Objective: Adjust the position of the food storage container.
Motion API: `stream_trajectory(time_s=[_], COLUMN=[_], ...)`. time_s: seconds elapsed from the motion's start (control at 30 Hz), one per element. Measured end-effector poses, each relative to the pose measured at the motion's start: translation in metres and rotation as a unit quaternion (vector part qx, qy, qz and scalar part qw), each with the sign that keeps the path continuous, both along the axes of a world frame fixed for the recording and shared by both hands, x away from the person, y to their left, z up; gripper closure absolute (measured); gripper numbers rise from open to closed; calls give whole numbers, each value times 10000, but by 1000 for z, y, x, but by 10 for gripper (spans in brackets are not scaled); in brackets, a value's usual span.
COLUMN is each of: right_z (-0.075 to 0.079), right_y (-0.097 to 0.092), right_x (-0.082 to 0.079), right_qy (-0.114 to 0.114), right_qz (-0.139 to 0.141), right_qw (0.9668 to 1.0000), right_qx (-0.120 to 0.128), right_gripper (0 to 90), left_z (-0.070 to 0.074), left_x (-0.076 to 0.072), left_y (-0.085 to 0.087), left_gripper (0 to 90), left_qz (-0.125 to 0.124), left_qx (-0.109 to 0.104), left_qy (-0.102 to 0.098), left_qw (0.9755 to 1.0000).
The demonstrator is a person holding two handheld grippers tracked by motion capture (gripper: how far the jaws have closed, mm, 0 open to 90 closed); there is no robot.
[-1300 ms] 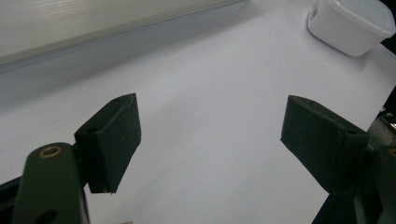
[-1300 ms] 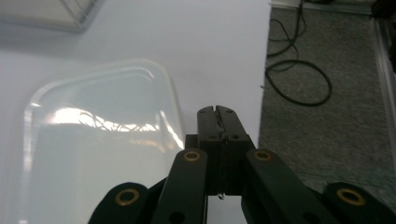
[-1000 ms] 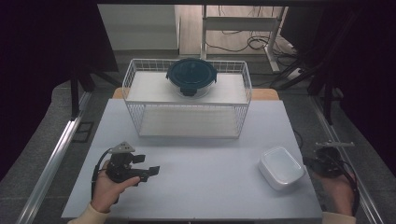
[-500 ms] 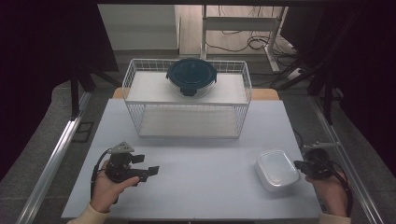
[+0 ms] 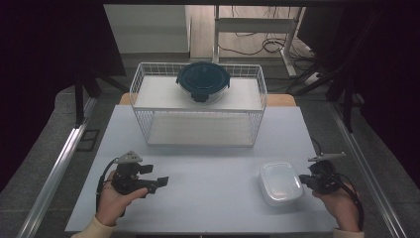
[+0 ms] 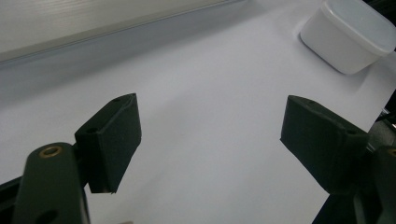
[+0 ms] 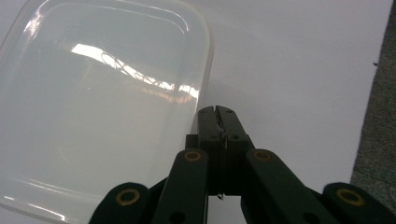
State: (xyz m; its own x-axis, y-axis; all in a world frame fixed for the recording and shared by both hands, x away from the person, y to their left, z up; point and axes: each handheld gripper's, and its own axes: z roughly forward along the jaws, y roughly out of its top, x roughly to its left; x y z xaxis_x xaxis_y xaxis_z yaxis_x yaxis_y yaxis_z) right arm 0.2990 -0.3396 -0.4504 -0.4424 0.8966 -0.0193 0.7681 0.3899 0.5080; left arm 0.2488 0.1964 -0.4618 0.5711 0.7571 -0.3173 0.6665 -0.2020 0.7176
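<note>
My right tool (image 5: pixel 303 180) is clenched shut with nothing between its jaws, tips against the right-hand side of the white rounded-rectangle plastic container with a translucent lid (image 5: pixel 281 182); from the right gripper view (image 7: pixel 218 111) the tips sit right at the container's (image 7: pixel 93 107) lid edge, touching or just beside, can't tell which. The container sits on the pale grey-white surface (image 5: pixel 208 198), front right, near the front edge and not far from the right edge. My left tool (image 5: pixel 157 181) is released, jaws wide, nothing in them, low over the front-left part of the surface. In the left gripper view the open gap (image 6: pixel 210 140) looks across bare surface toward the container (image 6: pixel 348 35), well apart.

Room: the wide bare stretch between both tools is free. Behind it stands a white wire basket rack with a flat shelf (image 5: pixel 198 141), and a dark blue round lidded glass bowl (image 5: pixel 203 82) sits on the shelf toward the back. Surface drops off just right of my right hand (image 5: pixel 341 206); dark floor there.

Hard to see: container contents, lid is milky and glare-streaked. Its far corner is cut off in the left gripper view, its left side in the right gripper view. Room surroundings are dark.
</note>
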Motion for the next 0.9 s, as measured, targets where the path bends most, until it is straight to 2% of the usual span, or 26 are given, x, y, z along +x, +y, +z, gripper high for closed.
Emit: stream_trajectory(time_s=[0.53,0.67,0.9], right_z=[-6,-10,-13], right_y=[23,33,48], right_x=[-9,-10,-11], right_qy=[219,345,398], right_qz=[175,337,539], right_qw=[9996,9988,9977], right_qx=[-3,-4,-26], right_gripper=[896,896,896], left_z=[0,-1,-1], left_x=[0,0,0], left_y=[0,0,0], left_gripper=[195,195,195], left_qz=[-6,-11,-6], left_qx=[-3,6,12], left_qy=[4,22,12], left_qw=[10000,10000,10000])
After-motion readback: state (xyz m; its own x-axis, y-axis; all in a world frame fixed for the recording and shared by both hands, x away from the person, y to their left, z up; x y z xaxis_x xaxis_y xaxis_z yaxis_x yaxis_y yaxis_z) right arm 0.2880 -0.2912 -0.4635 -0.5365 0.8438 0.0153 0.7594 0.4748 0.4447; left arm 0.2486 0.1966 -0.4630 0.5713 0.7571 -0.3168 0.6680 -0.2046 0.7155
